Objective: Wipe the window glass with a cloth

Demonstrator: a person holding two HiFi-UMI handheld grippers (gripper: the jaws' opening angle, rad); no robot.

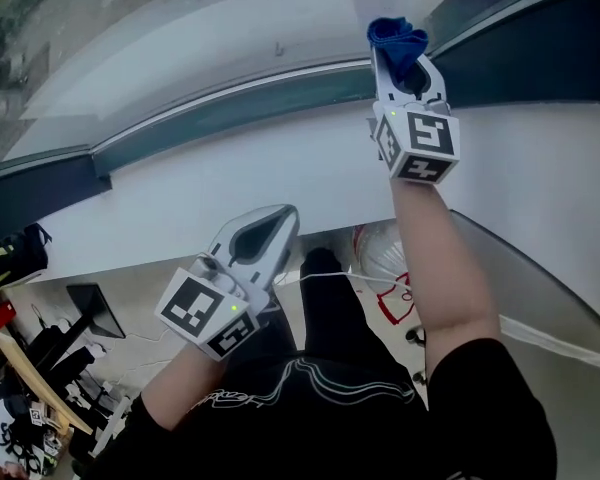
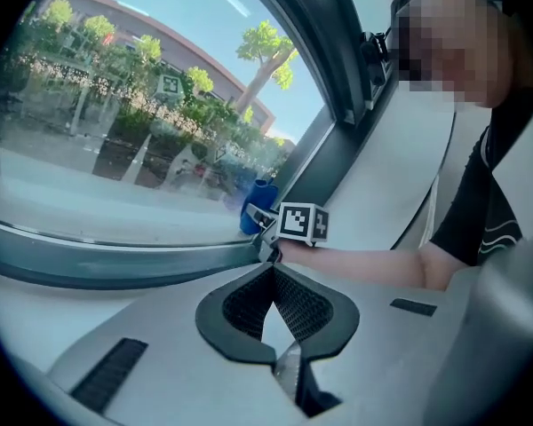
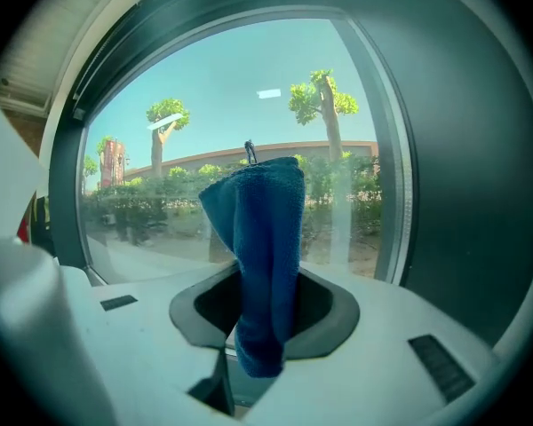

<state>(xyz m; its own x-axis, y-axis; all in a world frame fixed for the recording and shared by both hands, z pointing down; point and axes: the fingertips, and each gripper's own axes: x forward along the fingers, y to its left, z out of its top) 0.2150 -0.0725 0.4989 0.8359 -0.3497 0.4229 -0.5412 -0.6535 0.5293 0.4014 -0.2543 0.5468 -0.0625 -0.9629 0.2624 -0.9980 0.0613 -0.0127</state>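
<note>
A blue cloth [image 1: 398, 40] is bunched between the jaws of my right gripper [image 1: 404, 66], which is raised to the window glass [image 1: 210, 38] near its right frame. In the right gripper view the cloth [image 3: 268, 238] stands upright and folded in the shut right gripper [image 3: 265, 282], with the glass [image 3: 240, 105] just beyond it. My left gripper [image 1: 276, 218] hangs lower, over the white sill [image 1: 280, 168], away from the glass. Its jaws meet with nothing between them in the left gripper view [image 2: 272, 275], which also shows the cloth [image 2: 256, 209] at the pane.
A dark window frame [image 1: 230, 108] runs along the bottom of the glass, with a dark upright [image 3: 462, 193] at the right. Below the sill, on the floor at the left, lies clutter [image 1: 30, 368]; a white wire object [image 1: 380, 253] sits beside my legs.
</note>
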